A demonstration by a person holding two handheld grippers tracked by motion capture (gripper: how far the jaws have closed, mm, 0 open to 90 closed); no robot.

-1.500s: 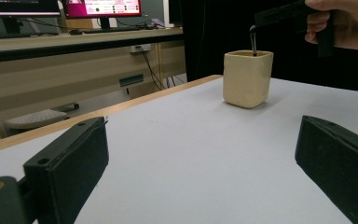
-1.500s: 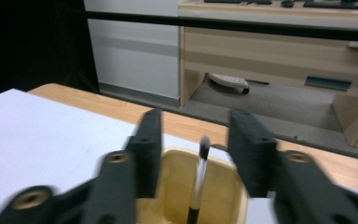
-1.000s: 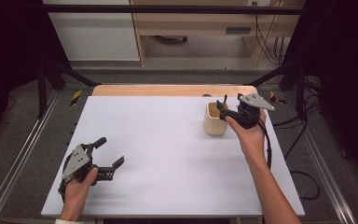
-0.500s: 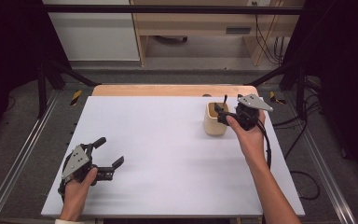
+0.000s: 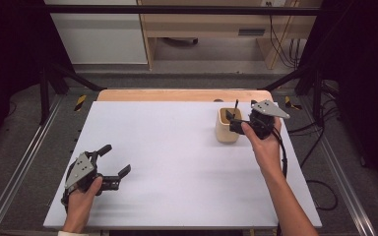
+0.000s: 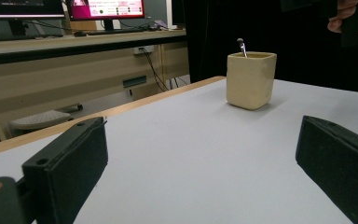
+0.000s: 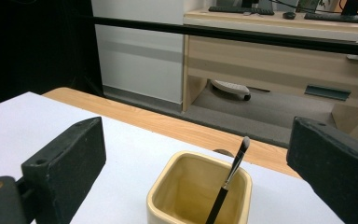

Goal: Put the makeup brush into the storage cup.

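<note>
A cream square cup (image 5: 226, 129) stands at the table's far right, with a thin black brush (image 5: 236, 104) leaning inside it. My right gripper (image 5: 232, 121) hovers at the cup's right rim, open. Its jaws have just been opening. In the right gripper view the brush (image 7: 230, 179) stands in the cup (image 7: 198, 196) between the wide jaws, touching neither. My left gripper (image 5: 117, 159) rests open near the front left corner with nothing in it. In the left gripper view the cup (image 6: 251, 79) stands far ahead of the spread jaws.
The white table top (image 5: 177, 147) ends in a wooden strip (image 5: 177, 94) at the far edge. Metal rails (image 5: 19, 167) run along both sides, cables (image 5: 320, 187) hang at the right, and a desk (image 7: 279, 51) and a white cabinet (image 5: 98, 34) stand beyond.
The right gripper's jaws have spread a little wider at the cup, and the brush stays in the cup. The left hand has kept still.
</note>
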